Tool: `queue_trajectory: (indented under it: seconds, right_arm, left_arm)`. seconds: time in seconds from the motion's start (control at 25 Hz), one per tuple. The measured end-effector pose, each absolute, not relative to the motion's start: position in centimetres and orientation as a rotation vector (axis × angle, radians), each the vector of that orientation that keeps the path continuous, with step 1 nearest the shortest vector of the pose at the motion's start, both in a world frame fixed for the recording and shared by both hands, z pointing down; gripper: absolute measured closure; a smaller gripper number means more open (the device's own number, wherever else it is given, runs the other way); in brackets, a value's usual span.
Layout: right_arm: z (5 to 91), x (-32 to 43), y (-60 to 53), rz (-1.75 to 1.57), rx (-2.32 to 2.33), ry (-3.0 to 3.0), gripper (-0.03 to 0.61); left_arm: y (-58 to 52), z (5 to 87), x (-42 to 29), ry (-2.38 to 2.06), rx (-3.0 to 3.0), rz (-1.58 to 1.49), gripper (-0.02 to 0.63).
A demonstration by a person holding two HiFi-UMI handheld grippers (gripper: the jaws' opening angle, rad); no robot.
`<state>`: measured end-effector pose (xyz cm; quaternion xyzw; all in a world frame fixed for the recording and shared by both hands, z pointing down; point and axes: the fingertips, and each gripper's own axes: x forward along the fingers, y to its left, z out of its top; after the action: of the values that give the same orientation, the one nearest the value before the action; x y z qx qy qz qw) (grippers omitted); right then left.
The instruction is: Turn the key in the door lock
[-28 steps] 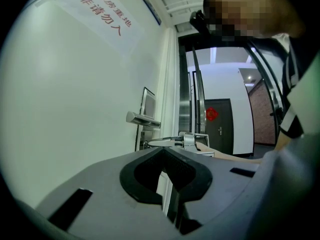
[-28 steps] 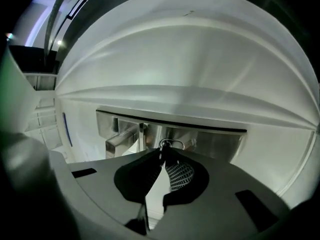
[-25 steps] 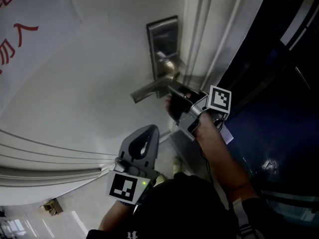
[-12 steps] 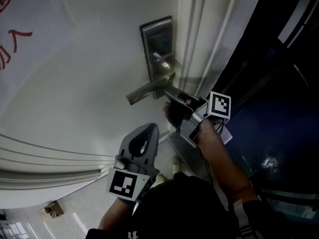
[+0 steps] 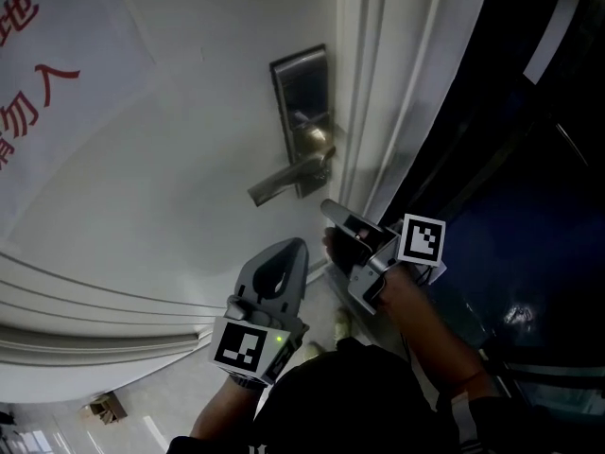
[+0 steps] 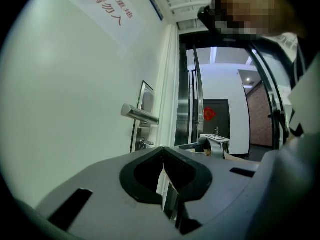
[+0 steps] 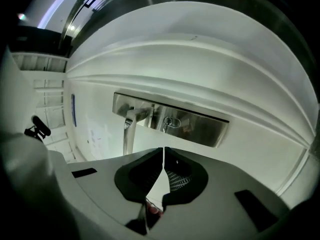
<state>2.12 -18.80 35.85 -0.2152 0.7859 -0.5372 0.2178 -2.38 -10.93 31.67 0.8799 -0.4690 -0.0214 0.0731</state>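
The right gripper (image 5: 331, 212), pressed together on nothing, has backed off to 5 o'clock of the lock plate (image 5: 302, 88), leaving the key (image 7: 171, 122) in the lock, so the turn is probably done; the left gripper (image 5: 288, 253) is also closed.

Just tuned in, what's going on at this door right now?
A person stands at a white door with a gripper in each hand. The right gripper points at the lock plate, jaws together and empty, clear of the key in the lock near the lever handle. The left gripper hangs lower, also shut on nothing.
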Motion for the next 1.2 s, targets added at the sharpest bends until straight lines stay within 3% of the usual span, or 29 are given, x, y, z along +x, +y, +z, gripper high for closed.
queue_trajectory:
  seconds: [0.56,1.2]
  right_arm:
    - [32.5,1.2,-14.8,-0.412,-1.137,2.794,0.563]
    - [31.6,0.3,-13.8,-0.099,-1.206,2.874,0.563]
  left_arm:
    - [-11.4,31.8,-3.2,-1.455,2.653,-0.050,0.606]
    - [-11.4,31.3,-3.4,-1.477,2.664,-0.077,0.606]
